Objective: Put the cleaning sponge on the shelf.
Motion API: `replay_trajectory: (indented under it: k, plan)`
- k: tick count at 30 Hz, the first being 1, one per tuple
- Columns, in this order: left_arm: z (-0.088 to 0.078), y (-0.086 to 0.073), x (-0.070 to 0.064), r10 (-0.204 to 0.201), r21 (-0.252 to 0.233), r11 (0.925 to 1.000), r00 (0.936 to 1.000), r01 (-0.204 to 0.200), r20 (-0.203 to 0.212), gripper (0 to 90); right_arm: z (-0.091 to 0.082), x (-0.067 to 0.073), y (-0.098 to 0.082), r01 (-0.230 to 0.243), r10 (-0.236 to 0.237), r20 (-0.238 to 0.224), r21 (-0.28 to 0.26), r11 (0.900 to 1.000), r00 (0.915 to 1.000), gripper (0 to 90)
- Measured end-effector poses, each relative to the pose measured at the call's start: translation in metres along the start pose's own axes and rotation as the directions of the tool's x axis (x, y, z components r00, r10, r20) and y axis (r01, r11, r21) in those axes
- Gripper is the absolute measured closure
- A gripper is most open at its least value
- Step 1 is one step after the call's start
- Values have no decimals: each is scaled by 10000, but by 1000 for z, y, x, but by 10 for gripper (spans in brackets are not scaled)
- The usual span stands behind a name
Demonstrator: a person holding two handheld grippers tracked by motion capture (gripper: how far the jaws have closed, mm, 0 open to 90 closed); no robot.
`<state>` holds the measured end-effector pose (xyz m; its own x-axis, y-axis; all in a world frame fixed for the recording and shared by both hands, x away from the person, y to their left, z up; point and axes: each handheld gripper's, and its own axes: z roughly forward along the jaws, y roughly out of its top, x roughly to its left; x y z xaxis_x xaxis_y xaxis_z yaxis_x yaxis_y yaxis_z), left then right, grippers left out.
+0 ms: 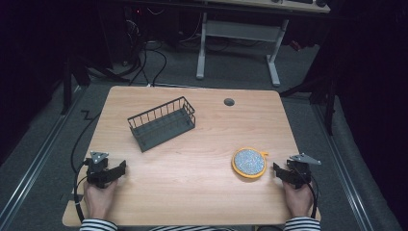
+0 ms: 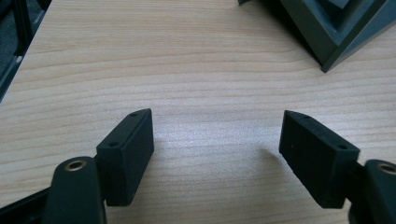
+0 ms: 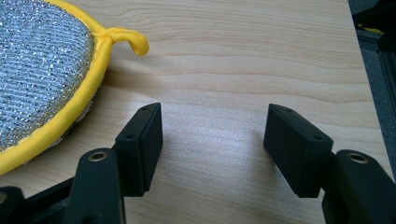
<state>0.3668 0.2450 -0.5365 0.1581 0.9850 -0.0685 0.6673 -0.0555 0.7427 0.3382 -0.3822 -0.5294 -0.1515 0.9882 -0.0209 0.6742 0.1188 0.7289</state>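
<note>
High view: right gripper (image 1: 284, 171) just beside the yellow-rimmed scrubber (image 1: 248, 162), jaws wide and empty, seemingly poised to grab; left gripper (image 1: 115, 169) likewise, well apart

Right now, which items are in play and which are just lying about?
In play:
- scouring pad, beside the open right gripper
- wire basket, ahead of the open left gripper

Lying about:
- grommet in the table
- white desk frame behind

Table (image 1: 192, 192) evenly lit from overhead; the surroundings beyond it fall dark. Soft shadows sit beside the basket (image 1: 161, 126) (high view slightly grainy). Both gripper views sharp.
</note>
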Motion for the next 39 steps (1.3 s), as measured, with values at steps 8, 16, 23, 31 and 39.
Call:
replay_trajectory:
  k: [8, 16, 23, 31, 39]
  plan:
    - [-4, 6, 2, -197, 223, 9996, 9981, 185, 578, 311, 0, 1, 0, 28, -28, -59, 17, 10000, 10000, 370]
    - [-14, 17, -2, -601, 114, 9982, 9922, 592, 1093, 325, 0, 1, 0, 25, -25, -60, 18, 10000, 10000, 369]
    - [-25, 35, -8, -544, 16, 9985, 9900, 547, 1300, 344, 0, 1, 0, 26, -26, -62, 19, 10000, 10000, 369]
    - [-32, 60, -10, -638, -185, 9975, 9854, 675, 1577, 349, 0, 1, 0, 28, -28, -69, 20, 10000, 10000, 367]
    - [-35, 88, -13, -649, -351, 9968, 9822, 721, 1761, 349, 0, 1, 0, 28, -28, -80, 25, 10000, 10000, 365]
